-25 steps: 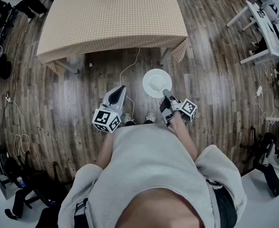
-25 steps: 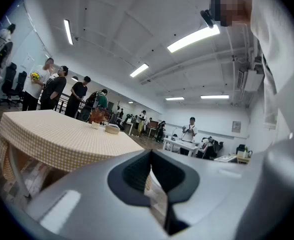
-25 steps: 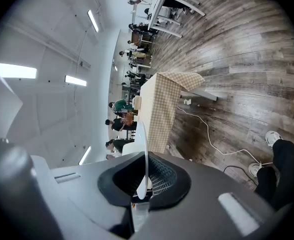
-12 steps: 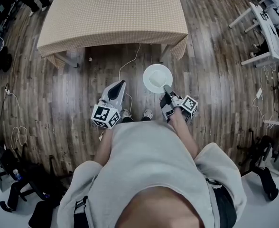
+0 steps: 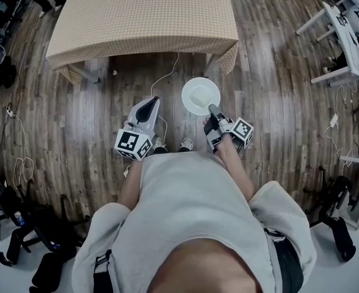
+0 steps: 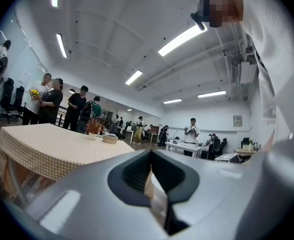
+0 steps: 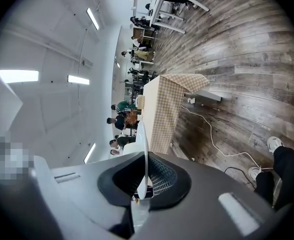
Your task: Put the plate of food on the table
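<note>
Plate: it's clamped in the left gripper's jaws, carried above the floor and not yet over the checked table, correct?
Wrong gripper. The plate is clamped by its rim in the right gripper, as the right gripper view shows; the left gripper holds nothing. The rest stands: it is carried above the floor, not yet over the checked table.

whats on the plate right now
A pale squarish piece of food lies centred on the plate; its kind can't be told. The right gripper hides part of the near rim.
</note>
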`<state>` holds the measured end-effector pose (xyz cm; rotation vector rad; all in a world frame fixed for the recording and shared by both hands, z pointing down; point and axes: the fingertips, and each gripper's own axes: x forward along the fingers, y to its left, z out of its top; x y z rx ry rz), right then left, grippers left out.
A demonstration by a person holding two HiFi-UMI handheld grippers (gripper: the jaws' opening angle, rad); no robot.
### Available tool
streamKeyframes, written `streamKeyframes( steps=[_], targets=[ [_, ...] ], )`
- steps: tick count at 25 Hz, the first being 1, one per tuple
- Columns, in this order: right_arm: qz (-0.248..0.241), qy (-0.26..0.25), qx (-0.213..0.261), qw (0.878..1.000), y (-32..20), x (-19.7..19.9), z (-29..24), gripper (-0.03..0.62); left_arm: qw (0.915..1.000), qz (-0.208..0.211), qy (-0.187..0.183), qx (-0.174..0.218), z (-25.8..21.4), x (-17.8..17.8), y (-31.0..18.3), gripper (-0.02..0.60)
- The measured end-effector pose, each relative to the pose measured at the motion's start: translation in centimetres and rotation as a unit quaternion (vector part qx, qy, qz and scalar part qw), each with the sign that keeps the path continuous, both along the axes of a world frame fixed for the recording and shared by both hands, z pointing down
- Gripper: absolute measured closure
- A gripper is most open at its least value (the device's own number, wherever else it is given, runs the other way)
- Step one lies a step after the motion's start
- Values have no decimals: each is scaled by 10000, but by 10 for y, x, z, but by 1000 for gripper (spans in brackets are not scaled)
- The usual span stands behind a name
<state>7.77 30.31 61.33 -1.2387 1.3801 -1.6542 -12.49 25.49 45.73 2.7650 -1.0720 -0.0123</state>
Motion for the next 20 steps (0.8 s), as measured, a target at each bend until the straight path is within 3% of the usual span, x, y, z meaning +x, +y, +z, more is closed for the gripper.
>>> streamKeyframes(
  steps=[6,11,20],
  targets=[
    [-102,-109,169,9997,-3,20,1,585,10000,-70,-37,18,2,25,8,571],
    [-190,-21,6,9998,-1,36,4,585,9999,-83,-66,-12,9,44,12,571],
    [-242,-105,123,9996,-17,41,6,585,9999,-120,-30,-47,13,48,-1,572]
  ],
)
